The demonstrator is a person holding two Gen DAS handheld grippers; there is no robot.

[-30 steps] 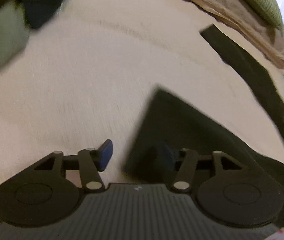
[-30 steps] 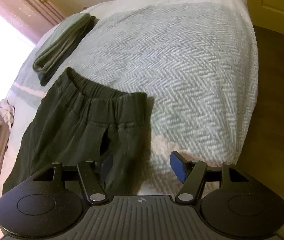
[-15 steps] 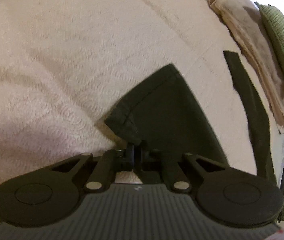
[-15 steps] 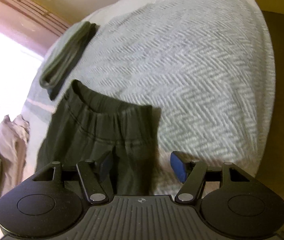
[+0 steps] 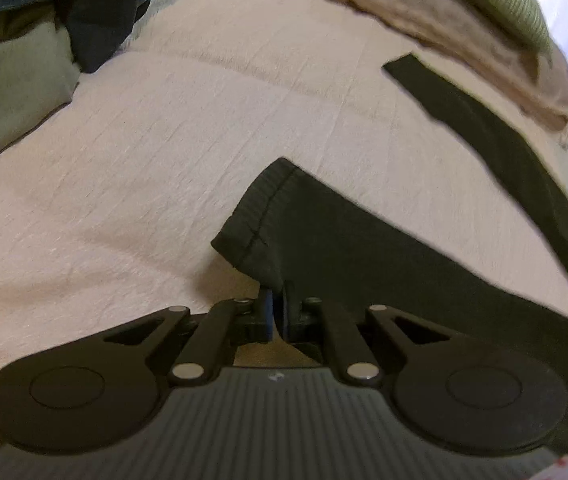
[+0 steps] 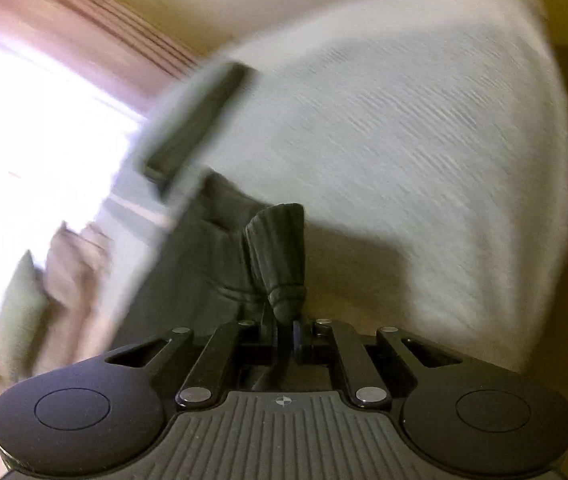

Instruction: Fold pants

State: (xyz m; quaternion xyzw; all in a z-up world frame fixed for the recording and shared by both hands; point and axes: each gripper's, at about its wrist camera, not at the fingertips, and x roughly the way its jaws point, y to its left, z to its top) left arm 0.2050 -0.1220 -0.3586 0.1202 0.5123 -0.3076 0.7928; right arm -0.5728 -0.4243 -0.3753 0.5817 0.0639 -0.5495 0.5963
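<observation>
Both grips now made: left gripper (image 5: 277, 308), open a second ago, is clamped on the pants (image 5: 364, 264) leg hem; right gripper (image 6: 284, 328) just pinched the bunched waistband. Pants lie on the bed (image 5: 143, 160), ready for lifting and folding.

We see dark green cloth pants (image 5: 364, 248), soft and matt, with a ribbed hem stitched at the leg end. The pale pink bedspread (image 5: 143, 160) under them is rough woven cloth with small wrinkles. Our black plastic left gripper (image 5: 277, 312) and black plastic right gripper (image 6: 284, 330) look smooth and matt, with shiny metal pins and ridged grey bodies.
</observation>
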